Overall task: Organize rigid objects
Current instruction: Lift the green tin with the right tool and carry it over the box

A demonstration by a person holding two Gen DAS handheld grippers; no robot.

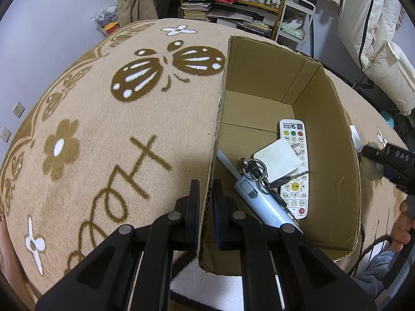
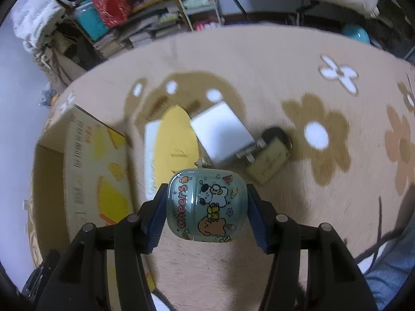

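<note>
Box wall pinched on the left, earbud case carried on the right
Left wrist view: the left gripper (image 1: 206, 207) is clamped on the cardboard box (image 1: 334, 155) wall; thin card, may bend. Right wrist view: the right gripper (image 2: 206, 208) squeezes the glossy earbud case (image 2: 206, 206) by its sides above the rug (image 2: 259, 77); light, hard, rounded, probably slippery
</note>
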